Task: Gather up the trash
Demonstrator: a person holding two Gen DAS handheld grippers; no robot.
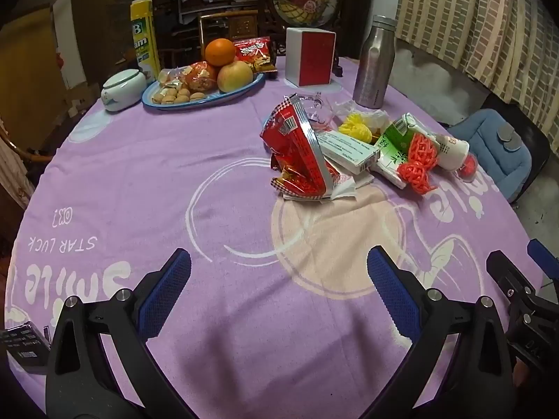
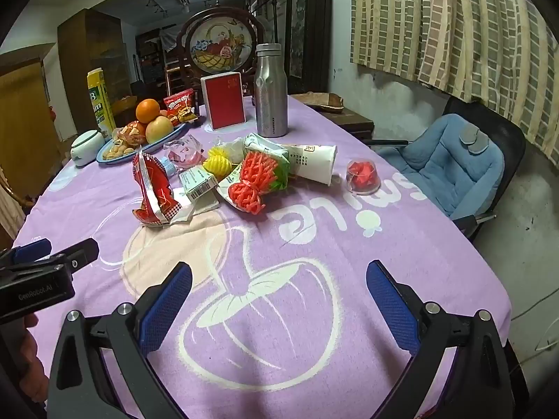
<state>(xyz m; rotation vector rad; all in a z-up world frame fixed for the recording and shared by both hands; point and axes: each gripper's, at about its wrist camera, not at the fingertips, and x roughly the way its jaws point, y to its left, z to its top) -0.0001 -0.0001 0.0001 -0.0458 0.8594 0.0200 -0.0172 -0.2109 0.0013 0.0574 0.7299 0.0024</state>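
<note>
A heap of trash lies mid-table: a crumpled red snack wrapper (image 1: 300,150) (image 2: 153,192), a white carton box (image 1: 347,150) (image 2: 197,179), a green drink carton (image 1: 396,141) (image 2: 269,150), orange foam net (image 1: 419,162) (image 2: 251,181), yellow foam net (image 1: 356,127) (image 2: 218,162), a tipped paper cup (image 1: 450,150) (image 2: 312,162) and a clear lidded cup with red inside (image 2: 362,176). My left gripper (image 1: 279,265) is open and empty, well short of the heap. My right gripper (image 2: 279,276) is open and empty, near the table's front edge.
On the purple tablecloth (image 1: 139,181) stand a blue fruit plate (image 1: 202,96) with orange, apple and biscuits, a white lidded jar (image 1: 122,89), a red-white box (image 1: 311,57), a steel bottle (image 1: 375,63) (image 2: 270,90). A blue cushioned chair (image 2: 450,164) is at right.
</note>
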